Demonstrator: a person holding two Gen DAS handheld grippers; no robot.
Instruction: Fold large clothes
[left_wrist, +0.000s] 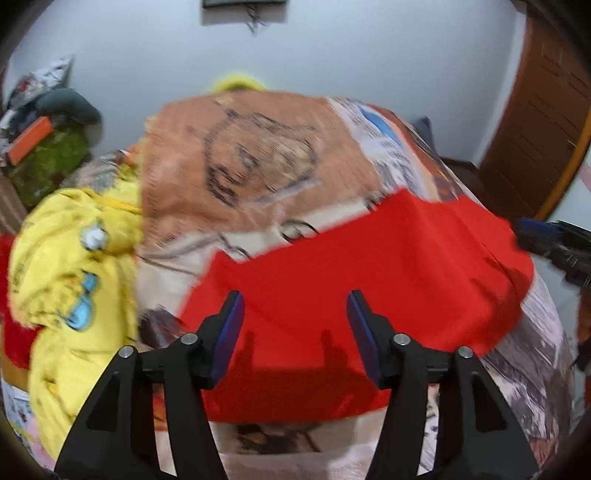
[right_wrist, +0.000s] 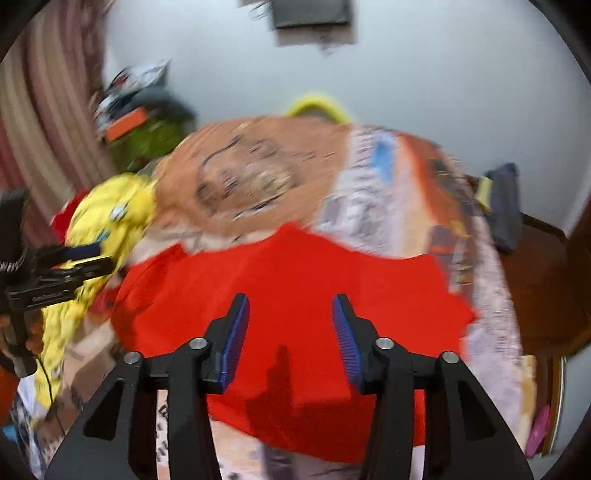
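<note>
A red garment (left_wrist: 369, 266) lies spread flat on the printed bed cover (left_wrist: 251, 155); it also shows in the right wrist view (right_wrist: 295, 280). My left gripper (left_wrist: 295, 299) hovers open and empty above the garment's near part. My right gripper (right_wrist: 290, 302) is open and empty above the same garment. The right gripper shows at the right edge of the left wrist view (left_wrist: 554, 243), and the left gripper shows at the left edge of the right wrist view (right_wrist: 66, 266). A yellow printed garment (left_wrist: 74, 280) lies crumpled to the left, also in the right wrist view (right_wrist: 110, 221).
A cluttered pile with a green bag (left_wrist: 55, 158) stands at the back left by a striped curtain (right_wrist: 48, 110). A brown wooden door (left_wrist: 535, 110) is at the right. A dark blue item (right_wrist: 504, 206) lies on a wooden surface right of the bed. The views are motion-blurred.
</note>
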